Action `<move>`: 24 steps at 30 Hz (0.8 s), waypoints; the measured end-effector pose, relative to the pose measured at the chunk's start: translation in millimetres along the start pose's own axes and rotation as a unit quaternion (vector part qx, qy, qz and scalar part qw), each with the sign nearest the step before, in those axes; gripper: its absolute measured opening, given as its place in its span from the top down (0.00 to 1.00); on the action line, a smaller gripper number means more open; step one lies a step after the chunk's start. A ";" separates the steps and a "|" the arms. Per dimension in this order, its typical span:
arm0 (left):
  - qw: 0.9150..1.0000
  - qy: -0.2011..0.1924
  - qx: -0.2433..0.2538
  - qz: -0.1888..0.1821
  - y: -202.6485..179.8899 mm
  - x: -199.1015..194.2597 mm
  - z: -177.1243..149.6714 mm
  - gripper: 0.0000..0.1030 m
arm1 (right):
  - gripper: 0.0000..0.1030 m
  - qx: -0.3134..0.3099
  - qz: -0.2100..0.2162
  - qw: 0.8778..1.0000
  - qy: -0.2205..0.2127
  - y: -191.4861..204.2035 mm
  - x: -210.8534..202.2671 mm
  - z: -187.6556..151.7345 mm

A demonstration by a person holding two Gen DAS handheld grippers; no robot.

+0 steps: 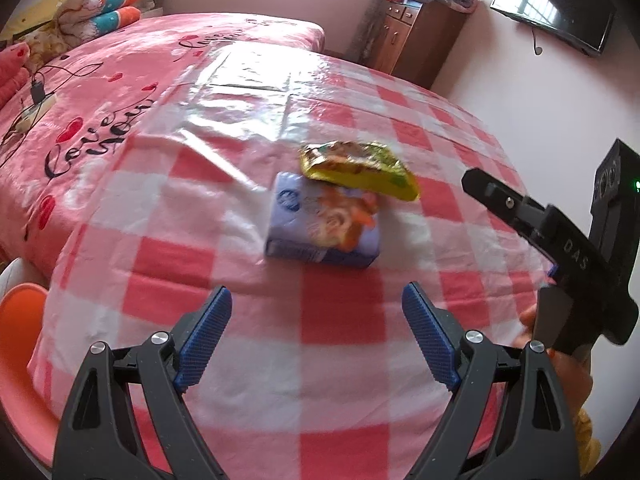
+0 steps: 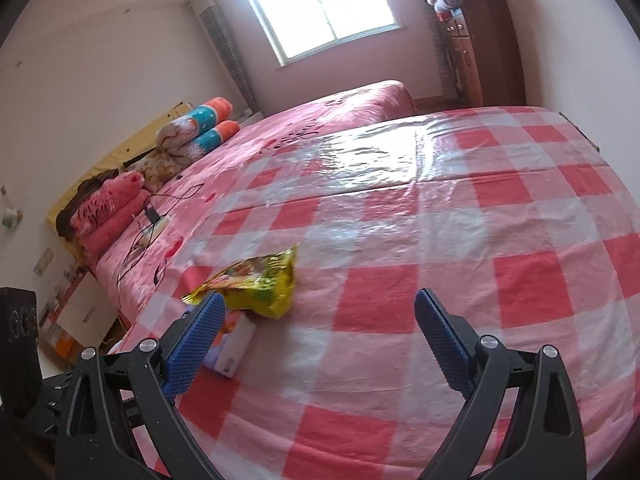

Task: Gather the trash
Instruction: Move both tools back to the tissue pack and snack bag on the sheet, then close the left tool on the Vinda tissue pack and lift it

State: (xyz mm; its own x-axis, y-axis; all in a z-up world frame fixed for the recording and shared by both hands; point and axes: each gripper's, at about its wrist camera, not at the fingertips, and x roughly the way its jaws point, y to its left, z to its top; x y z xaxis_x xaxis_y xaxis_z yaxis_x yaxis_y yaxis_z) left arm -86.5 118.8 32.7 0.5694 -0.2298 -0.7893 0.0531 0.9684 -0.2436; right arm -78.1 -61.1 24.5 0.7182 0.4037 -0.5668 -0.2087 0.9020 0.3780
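A yellow snack wrapper (image 1: 362,170) lies partly on top of a purple tissue pack (image 1: 324,226) on the red-and-white checked table (image 1: 328,340). My left gripper (image 1: 316,332) is open and empty, a short way in front of the pack. My right gripper (image 2: 318,334) is open and empty; the wrapper (image 2: 260,284) and the pack (image 2: 232,344) sit just beyond and beside its left finger. The right gripper also shows at the right edge of the left wrist view (image 1: 532,216).
A pink bed (image 1: 120,80) with rolled blankets and a charger cable lies behind the table. A brown cabinet (image 1: 416,36) stands by the far wall, a TV (image 1: 556,4) hangs on the right wall. An orange chair (image 1: 20,328) stands at the table's left edge.
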 end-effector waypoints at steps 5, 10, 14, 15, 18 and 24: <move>1.000 0.002 -0.001 -0.004 -9.8 11.6 7.7 0.15 | 0.08 0.016 0.000 1.000 -0.002 -12.7 -1.2 2.6; 1.000 0.003 -0.001 -0.003 -15.9 22.7 15.1 0.15 | 0.08 0.029 0.003 1.000 -0.001 -21.0 -2.7 5.0; 1.000 -0.001 -0.002 0.005 -16.9 30.0 23.3 0.15 | 0.08 0.037 0.005 0.999 0.000 -27.3 -4.0 5.9; 1.000 -0.002 -0.002 0.007 -17.1 32.1 26.1 0.15 | 0.08 0.039 0.005 0.999 0.000 -28.6 -4.0 6.1; 1.000 -0.004 -0.004 0.012 -17.1 37.4 33.0 0.15 | 0.08 0.047 0.008 0.999 0.001 -32.7 -3.8 6.7; 0.999 -0.010 0.008 0.029 -22.2 52.8 48.1 0.15 | 0.08 0.057 0.013 0.998 0.001 -39.5 -4.7 8.5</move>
State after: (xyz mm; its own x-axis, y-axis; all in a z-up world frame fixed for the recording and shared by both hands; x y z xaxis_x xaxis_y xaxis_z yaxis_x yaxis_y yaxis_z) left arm -18.2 89.9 23.5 0.5878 -0.1709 -0.7907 0.0321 0.9816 -0.1883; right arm -67.5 -99.9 18.5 0.7125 0.4276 -0.5562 -0.1509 0.8676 0.4738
